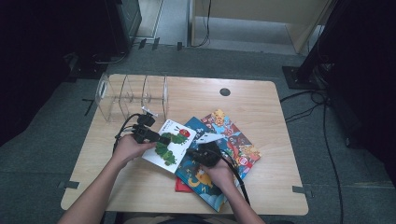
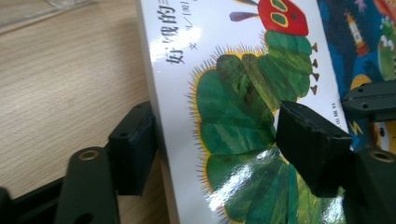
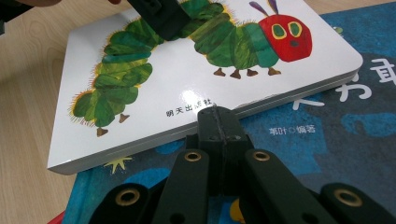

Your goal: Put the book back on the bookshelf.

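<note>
The white book (image 1: 169, 143) with the green caterpillar lies on top of a stack of picture books near the middle of the table (image 1: 261, 100), and it is partly over the blue book (image 1: 201, 175). Its left part hangs past the stack and is seen above the bare wood. Probably it is placed so because it is to be taken next and brought to the clear rack (image 1: 130, 95) that stands behind it at the far left, but this is only a judgement.

The left gripper (image 2: 219, 149) is brought to the left edge of the white book. Its jaws stand apart, with one pad (image 2: 133, 149) at the side of the edge, low on the wood, and the other pad (image 2: 310, 144) over the glossy cover. The edge of the book is between them. The far pad seems to rest on the cover, but a firm clamp is not shown; from this view it cannot be told with certainty.

The right gripper (image 3: 218, 122) is held with its jaws pressed together, and nothing is between them. Its tip is set against the near edge of the white book, just above the blue book, apparently so that the book is kept from sliding while the other gripper takes it.
</note>
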